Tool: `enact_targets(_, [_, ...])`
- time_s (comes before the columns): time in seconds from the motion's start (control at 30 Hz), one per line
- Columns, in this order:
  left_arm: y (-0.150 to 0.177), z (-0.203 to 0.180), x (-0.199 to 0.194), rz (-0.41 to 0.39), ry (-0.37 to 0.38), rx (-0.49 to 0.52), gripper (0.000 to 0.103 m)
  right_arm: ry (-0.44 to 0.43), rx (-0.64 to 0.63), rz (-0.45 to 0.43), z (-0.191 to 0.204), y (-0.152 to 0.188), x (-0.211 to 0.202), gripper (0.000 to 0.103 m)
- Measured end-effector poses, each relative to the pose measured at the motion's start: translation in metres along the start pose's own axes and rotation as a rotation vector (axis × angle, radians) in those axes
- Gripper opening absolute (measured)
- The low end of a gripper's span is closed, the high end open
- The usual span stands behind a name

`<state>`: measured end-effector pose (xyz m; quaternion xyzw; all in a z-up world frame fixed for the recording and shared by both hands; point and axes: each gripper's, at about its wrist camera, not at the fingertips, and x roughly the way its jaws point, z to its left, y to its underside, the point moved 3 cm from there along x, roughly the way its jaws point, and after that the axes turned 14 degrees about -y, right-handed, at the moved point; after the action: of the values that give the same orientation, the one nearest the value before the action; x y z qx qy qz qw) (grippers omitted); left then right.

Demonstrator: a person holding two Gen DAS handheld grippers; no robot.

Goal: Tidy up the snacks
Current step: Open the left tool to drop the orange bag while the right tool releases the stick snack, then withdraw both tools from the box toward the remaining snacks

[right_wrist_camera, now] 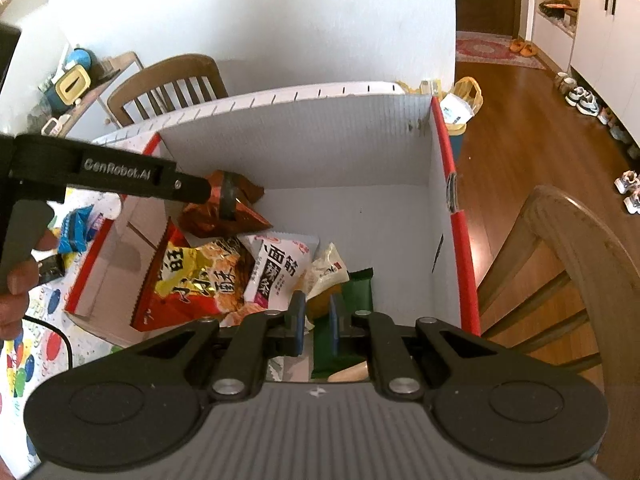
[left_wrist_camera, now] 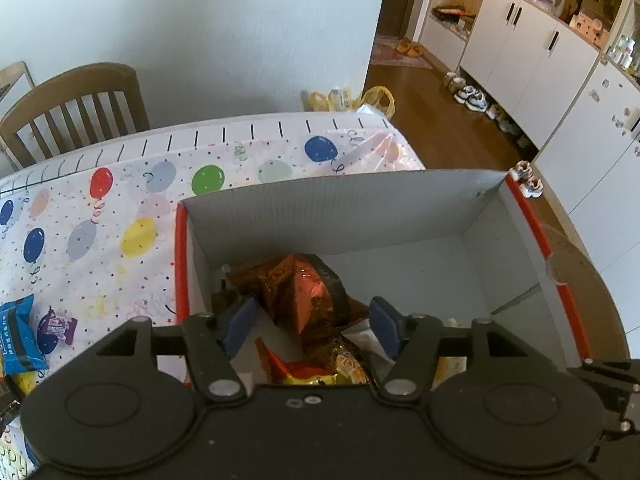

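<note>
While the left gripper (left_wrist_camera: 310, 326) hangs released over the near left part of the cardboard box (left_wrist_camera: 344, 208), its blue pads stand apart on either side of the orange-brown foil snack bag (left_wrist_camera: 298, 284), which lies loose on the other packets inside. The right gripper (right_wrist_camera: 316, 320) is clenched on nothing above a green packet (right_wrist_camera: 358, 288), and a blue snack packet (left_wrist_camera: 18, 336) lies on the balloon-print counter (left_wrist_camera: 120, 200) left of the box.
</note>
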<state>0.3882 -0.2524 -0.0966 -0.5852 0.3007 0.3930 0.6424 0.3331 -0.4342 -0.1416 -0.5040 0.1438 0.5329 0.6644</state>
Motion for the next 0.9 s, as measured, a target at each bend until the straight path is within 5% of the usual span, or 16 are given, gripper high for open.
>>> enact_targets(0.13, [0.005, 0.007, -0.013, -0.027, 0.012, -0.001, 0.063, -0.012, -0.008, -0.026, 0.007, -0.003, -0.011, 0.012])
enact_targets(0.27, [0.01, 0.016, -0.029, -0.062, 0.019, -0.011, 0.077, -0.023, -0.036, -0.049, 0.02, -0.005, -0.021, 0.012])
enact_targets(0.9, [0.044, 0.088, -0.092, -0.186, 0.057, -0.022, 0.083, -0.023, -0.128, -0.096, 0.104, -0.006, -0.026, 0.012])
